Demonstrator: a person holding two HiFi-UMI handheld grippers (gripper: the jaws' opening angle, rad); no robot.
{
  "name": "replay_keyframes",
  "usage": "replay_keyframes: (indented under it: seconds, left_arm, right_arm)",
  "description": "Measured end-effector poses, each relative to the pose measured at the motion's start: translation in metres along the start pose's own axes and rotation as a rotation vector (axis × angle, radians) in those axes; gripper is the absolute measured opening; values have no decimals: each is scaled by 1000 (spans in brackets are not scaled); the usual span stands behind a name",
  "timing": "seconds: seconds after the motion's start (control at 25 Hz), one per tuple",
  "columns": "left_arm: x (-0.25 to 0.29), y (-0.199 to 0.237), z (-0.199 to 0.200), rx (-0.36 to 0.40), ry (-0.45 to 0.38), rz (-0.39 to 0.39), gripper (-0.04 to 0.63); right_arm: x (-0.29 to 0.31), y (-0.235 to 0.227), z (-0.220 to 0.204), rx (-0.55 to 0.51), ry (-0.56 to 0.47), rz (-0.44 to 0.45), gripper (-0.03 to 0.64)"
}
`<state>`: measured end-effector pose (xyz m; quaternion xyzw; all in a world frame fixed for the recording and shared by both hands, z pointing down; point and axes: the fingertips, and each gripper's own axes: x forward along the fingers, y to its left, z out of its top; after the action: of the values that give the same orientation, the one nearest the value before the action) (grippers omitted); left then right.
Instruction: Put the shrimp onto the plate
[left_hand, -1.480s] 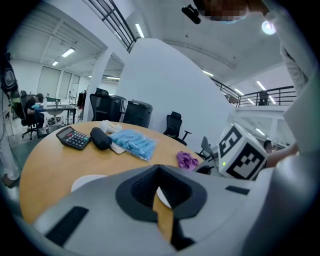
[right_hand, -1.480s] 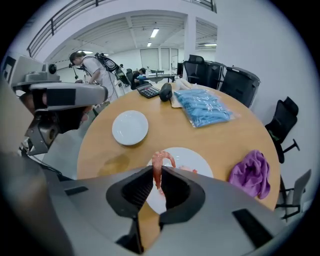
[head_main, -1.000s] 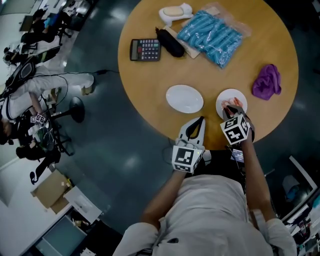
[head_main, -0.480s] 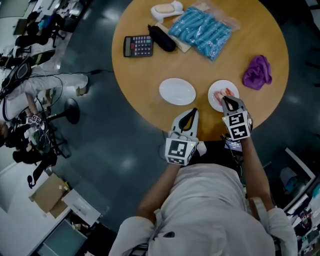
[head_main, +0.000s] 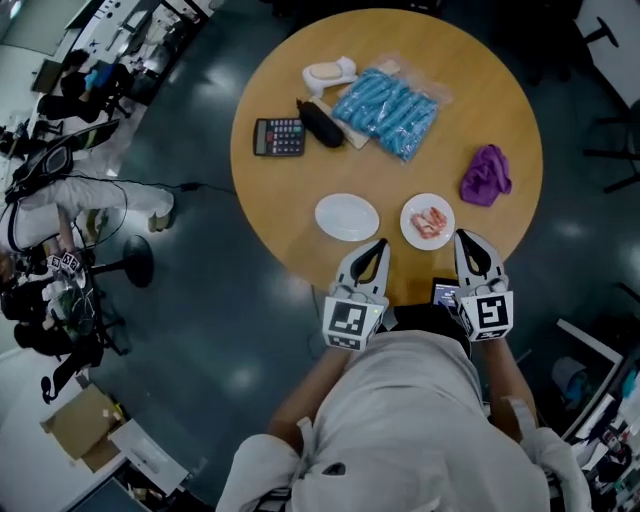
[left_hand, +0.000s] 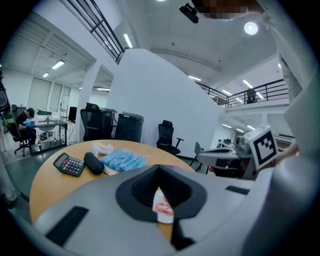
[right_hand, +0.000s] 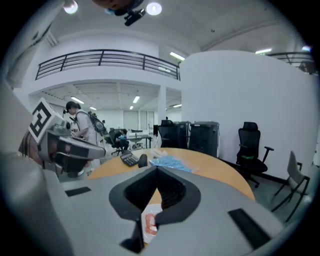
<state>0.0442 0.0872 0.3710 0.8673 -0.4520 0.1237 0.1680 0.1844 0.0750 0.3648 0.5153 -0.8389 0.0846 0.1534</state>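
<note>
**Change from the earlier frames.**
- Right gripper (head_main: 464, 238): a second ago it was over the round plate. It now sits drawn back at the lower edge of the tabletop (head_main: 490, 100), clear of the plate's rim.
- Left gripper (head_main: 379, 245): placed much as before, at the same lower edge.

**Fingers.**
- Left fingers (left_hand: 110, 200): grey moulded plastic, tips together, holding nothing. A ribbed black diamond-shaped hollow lies behind the tips.
- Right fingers (right_hand: 210, 200): same build, tips together, holding nothing.

**Task items.**
- Shrimp (head_main: 431, 222): a pink-and-white curled piece, lying on the round plate.
- Round plate (head_main: 410, 232): white and glossy, at lower centre-right of the tabletop, just above the right gripper's tips.

**Other items.**
- Tabletop: a round disc with a smooth, light wood surface.
- Oval plate (head_main: 347, 217): white and bare, to the left of the round plate and apart from it.
- Cloth (head_main: 486, 173): purple and crumpled, to the upper right of the round plate.
- Bag (head_main: 385, 100): clear film around blue ribbed packets, at upper centre.
- Case (head_main: 320, 124): black, soft and elongated, touching the bag's left side.
- Calculator (head_main: 278, 136): dark and flat with rows of keys, to the left of the case.
- Object (head_main: 329, 72): white and rounded with a tan top, near the upper edge. Its kind cannot be told.
</note>
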Motion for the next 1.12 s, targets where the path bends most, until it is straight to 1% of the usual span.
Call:
replay_keyframes:
  seconds: [0.12, 0.24, 0.32, 0.4, 0.6, 0.68, 0.8, 1.12]
  left_arm:
    - [-10, -8, 23, 34, -29, -22, 8]
    - [-23, -17, 46, 63, -67, -38, 8]
    - [-31, -23, 60, 77, -96, -47, 7]
    - [-35, -30, 68, 76, -110, -53, 8]
    - [-34, -38, 61, 58, -99, -73, 8]
    - [-34, -38, 60, 68, -104, -76, 8]
    - [-34, -37, 58, 75, -106, -72, 7]
    - [-38, -37, 56, 57, -107, -62, 8]
  right_arm:
    - [-30, 9, 41, 24, -105, -15, 15]
    - [-60, 14, 72, 39, -182, -49, 15]
    - [-76, 14, 85, 60, -225, -75, 15]
    - [-86, 14, 89, 75, -248, -92, 17]
    - [-82, 14, 74, 105, -199, -87, 15]
    - [-80, 12, 71, 114, -187, -88, 15]
    - [-80, 12, 67, 122, -184, -85, 15]
    - [-79, 22, 67, 112, -182, -50, 15]
